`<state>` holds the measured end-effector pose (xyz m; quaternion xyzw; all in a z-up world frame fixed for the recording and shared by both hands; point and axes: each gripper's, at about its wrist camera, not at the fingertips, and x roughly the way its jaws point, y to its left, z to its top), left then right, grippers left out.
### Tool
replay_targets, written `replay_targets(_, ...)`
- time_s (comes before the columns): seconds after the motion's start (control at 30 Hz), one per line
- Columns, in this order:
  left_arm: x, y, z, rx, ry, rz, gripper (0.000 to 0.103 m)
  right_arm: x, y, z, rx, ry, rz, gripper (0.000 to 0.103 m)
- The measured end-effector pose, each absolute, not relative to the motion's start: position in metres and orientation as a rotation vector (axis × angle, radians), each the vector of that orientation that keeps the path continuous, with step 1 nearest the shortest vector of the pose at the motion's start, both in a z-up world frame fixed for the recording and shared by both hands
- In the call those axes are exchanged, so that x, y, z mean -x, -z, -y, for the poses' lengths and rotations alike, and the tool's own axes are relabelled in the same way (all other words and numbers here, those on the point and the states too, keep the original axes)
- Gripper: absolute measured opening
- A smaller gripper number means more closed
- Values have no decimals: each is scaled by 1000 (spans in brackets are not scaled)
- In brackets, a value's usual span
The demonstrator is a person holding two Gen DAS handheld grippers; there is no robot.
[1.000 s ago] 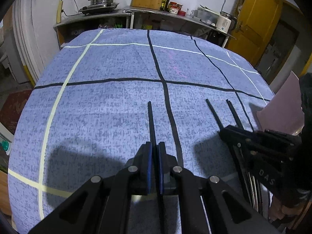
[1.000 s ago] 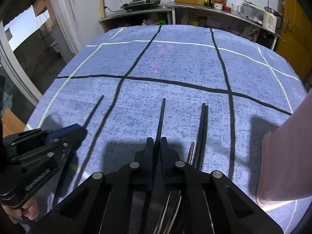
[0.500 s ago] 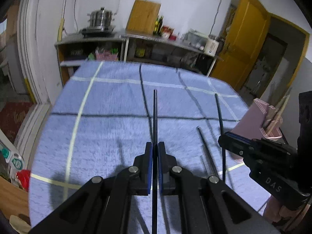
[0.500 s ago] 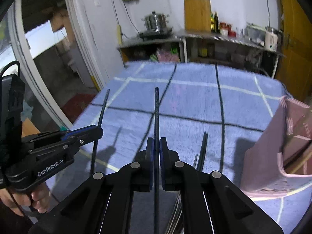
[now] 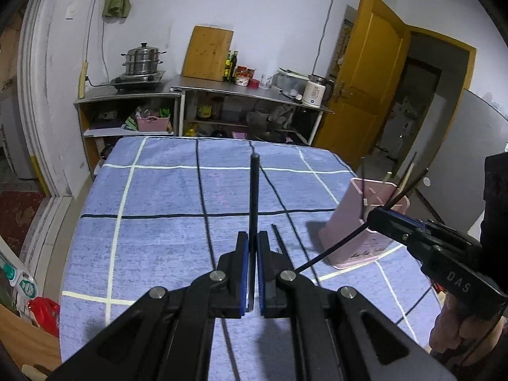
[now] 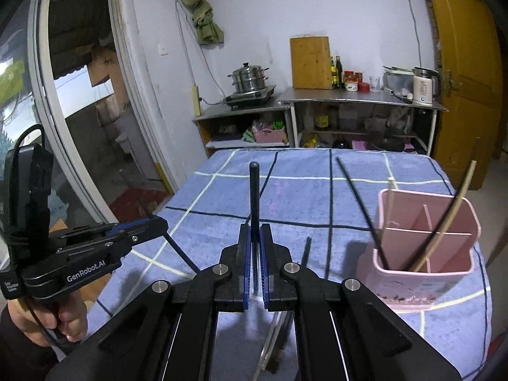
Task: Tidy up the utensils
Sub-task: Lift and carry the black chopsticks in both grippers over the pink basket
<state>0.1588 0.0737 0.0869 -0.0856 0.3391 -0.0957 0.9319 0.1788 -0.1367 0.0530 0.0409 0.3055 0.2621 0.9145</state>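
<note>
Above the blue checked cloth-covered bench [image 5: 158, 222], the left claw [image 5: 253, 247] and right claw [image 6: 254, 241] each clamp a thin black chopstick [image 5: 254, 197] [image 6: 254, 197] near the pink divided plastic holder [image 6: 425, 273].

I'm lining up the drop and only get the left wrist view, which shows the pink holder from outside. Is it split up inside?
Observer: Yes. The right wrist view looks down into the pink holder, and thin dividers cross it into compartments.
Operator: Where do the sticks already in it sit?
Observer: A leaning black chopstick has its foot in the near-left compartment and tilts out to the left.
Operator: Is the right gripper's stick held straight?
Observer: Yes. The right gripper is shut on its held chopstick, which points straight forward from between the fingers.
</note>
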Motion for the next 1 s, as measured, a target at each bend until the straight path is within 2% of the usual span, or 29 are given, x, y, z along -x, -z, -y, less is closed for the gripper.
replay_targets(0.5,-152,-118,-12,149,360,-680,5,-143,-75,216,-133,-431,-571,5)
replay_targets(1.0,-190,-177,60,133,478,-583,5,-154,-120,294,-201,-286,-453,5)
